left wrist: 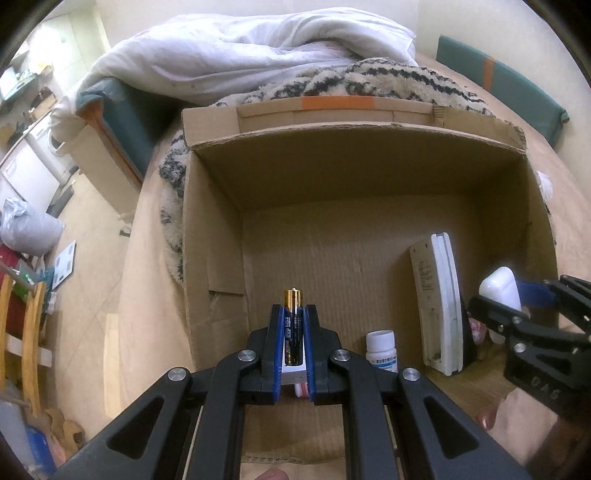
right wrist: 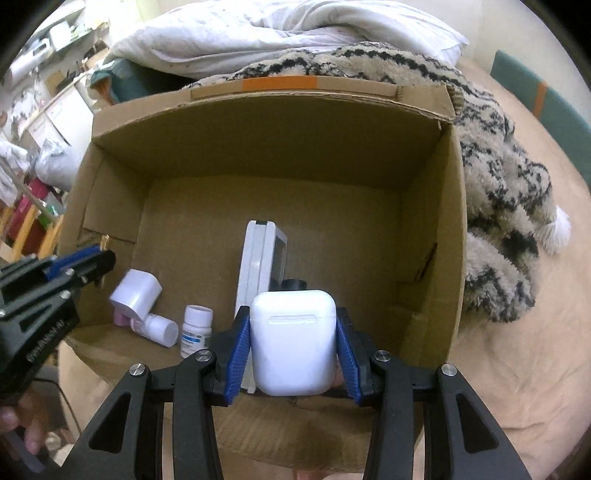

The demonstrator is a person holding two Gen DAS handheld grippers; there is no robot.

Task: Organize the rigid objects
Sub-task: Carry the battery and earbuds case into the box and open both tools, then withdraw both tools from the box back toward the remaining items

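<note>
My left gripper (left wrist: 293, 314) is shut on a black and gold battery (left wrist: 293, 325) and holds it upright above the open cardboard box (left wrist: 221, 229). My right gripper (right wrist: 293, 325) is shut on a white earbud case (right wrist: 293, 343) over the box (right wrist: 448, 258); it also shows at the right of the left wrist view (left wrist: 517, 299). In the box lie a white remote control on its edge (right wrist: 258, 266), a small white pill bottle (right wrist: 195, 330), a white charger plug (right wrist: 136, 293) and a white and pink tube (right wrist: 155, 328).
The box sits on a tan bed cover (right wrist: 517, 350). A black and cream fluffy blanket (right wrist: 498, 166) lies at its right and back. A white duvet (right wrist: 258, 33) is piled behind. The floor with furniture (left wrist: 33, 332) lies at the left.
</note>
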